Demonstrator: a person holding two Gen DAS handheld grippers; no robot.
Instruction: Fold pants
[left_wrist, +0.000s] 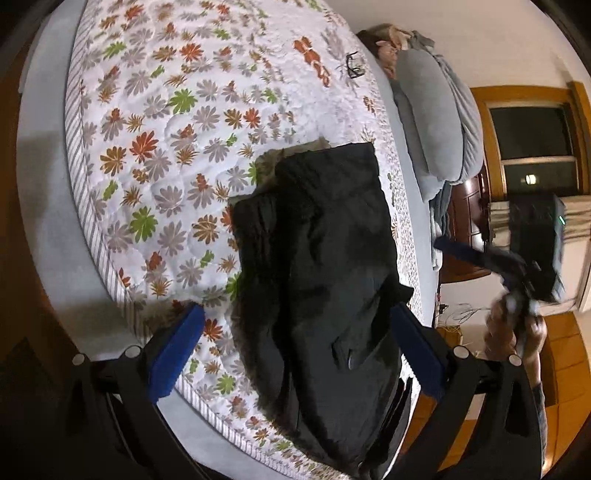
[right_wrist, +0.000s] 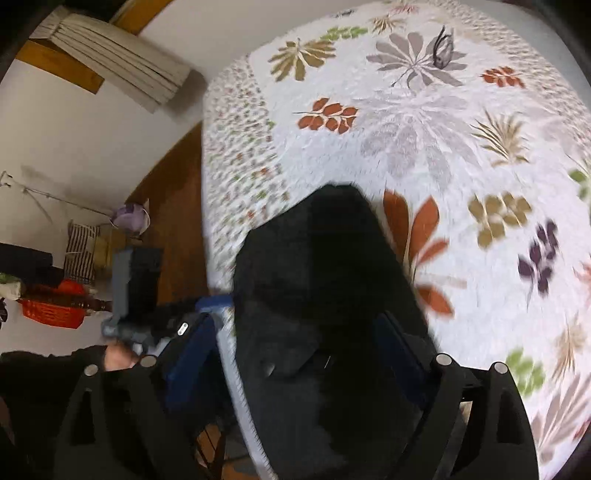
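Note:
The black pants (left_wrist: 317, 258) lie folded in a long stack on the flowered quilt (left_wrist: 155, 122), near the bed's edge, with a pocket button facing up. My left gripper (left_wrist: 299, 325) is open, its blue pads (left_wrist: 177, 343) on either side of the stack's near end. The right gripper shows in the left wrist view (left_wrist: 517, 266), held in a hand off the bed's side. In the right wrist view the pants (right_wrist: 325, 295) fill the space between the right gripper's spread fingers (right_wrist: 306, 332); the view is blurred. Whether they touch the cloth is unclear.
A pair of glasses (left_wrist: 354, 66) lies on the quilt far off. Grey pillows and bedding (left_wrist: 436, 122) sit at the head. Beside the bed are a wooden floor (right_wrist: 173, 206), a red basket (right_wrist: 51, 306) and a window (left_wrist: 535, 147).

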